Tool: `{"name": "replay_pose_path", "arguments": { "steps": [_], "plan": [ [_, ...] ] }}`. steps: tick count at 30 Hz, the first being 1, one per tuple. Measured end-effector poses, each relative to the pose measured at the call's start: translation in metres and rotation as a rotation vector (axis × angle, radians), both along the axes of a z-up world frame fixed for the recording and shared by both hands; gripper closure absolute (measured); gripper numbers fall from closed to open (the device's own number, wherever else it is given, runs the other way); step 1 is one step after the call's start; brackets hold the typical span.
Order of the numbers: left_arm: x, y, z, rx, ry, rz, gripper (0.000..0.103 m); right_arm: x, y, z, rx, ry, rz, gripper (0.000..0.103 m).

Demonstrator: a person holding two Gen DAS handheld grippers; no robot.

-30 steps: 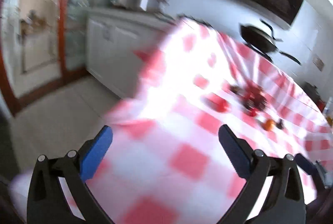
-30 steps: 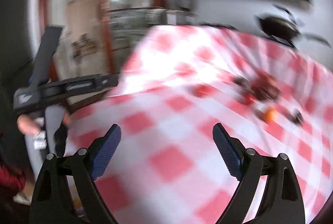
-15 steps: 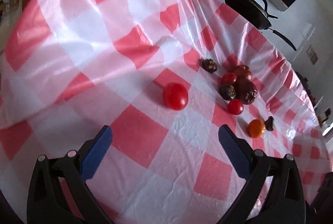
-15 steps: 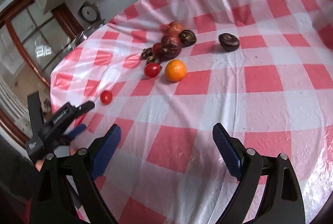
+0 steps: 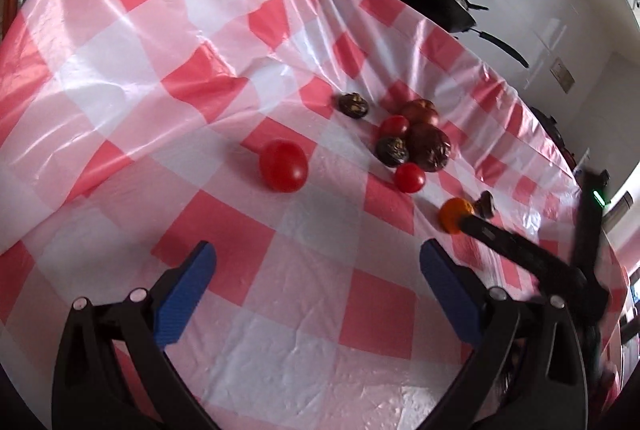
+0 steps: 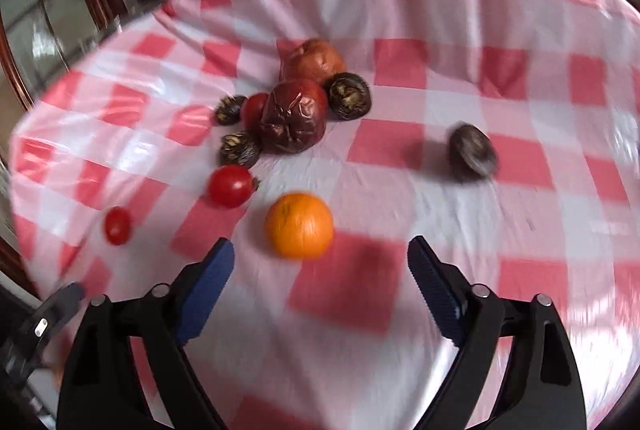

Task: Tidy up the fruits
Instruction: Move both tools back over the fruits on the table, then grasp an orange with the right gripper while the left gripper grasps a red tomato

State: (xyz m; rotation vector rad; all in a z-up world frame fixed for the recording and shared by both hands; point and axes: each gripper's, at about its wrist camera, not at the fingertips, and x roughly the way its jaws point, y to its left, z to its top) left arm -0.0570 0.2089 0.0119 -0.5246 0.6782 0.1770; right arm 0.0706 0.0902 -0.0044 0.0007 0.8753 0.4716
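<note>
Checked tablecloth (image 6: 400,302) bears perhaps ten fruits (image 6: 299,224).

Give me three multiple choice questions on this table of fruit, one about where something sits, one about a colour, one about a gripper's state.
1. Where is the orange in the right wrist view?
A. Just ahead of the right gripper
B. On top of the fruit pile
C. Off the table

2. What colours is the tablecloth?
A. Blue and white
B. Red and white
C. Plain green

3. How is the left gripper?
A. Shut on a tomato
B. Shut on nothing
C. Open, holding nothing

Answers:
1 A, the orange lies on the cloth just beyond the fingertips.
2 B, red and white checks.
3 C, only cloth shows between its spread fingers.
</note>
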Motion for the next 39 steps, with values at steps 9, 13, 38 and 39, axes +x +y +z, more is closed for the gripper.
{"name": "replay_pose_path", "arguments": {
  "steps": [9,13,38,39],
  "plan": [
    [0.002,-0.002,-0.001,-0.001,0.008,-0.007,0.001,0.010,0.035,-0.006,-0.181,-0.033,0.057,0.062],
    [0.003,-0.002,-0.003,0.003,0.020,0.001,0.001,-0.014,0.015,-0.007,-0.107,-0.016,0.066,0.065],
    [0.100,-0.001,-0.009,0.374,0.292,0.009,0.066,-0.050,-0.054,-0.006,0.220,0.082,0.047,0.064],
    [0.098,-0.002,-0.009,0.381,0.291,-0.003,0.068,-0.050,-0.054,-0.007,0.221,0.081,0.046,0.064]
  ]
}}
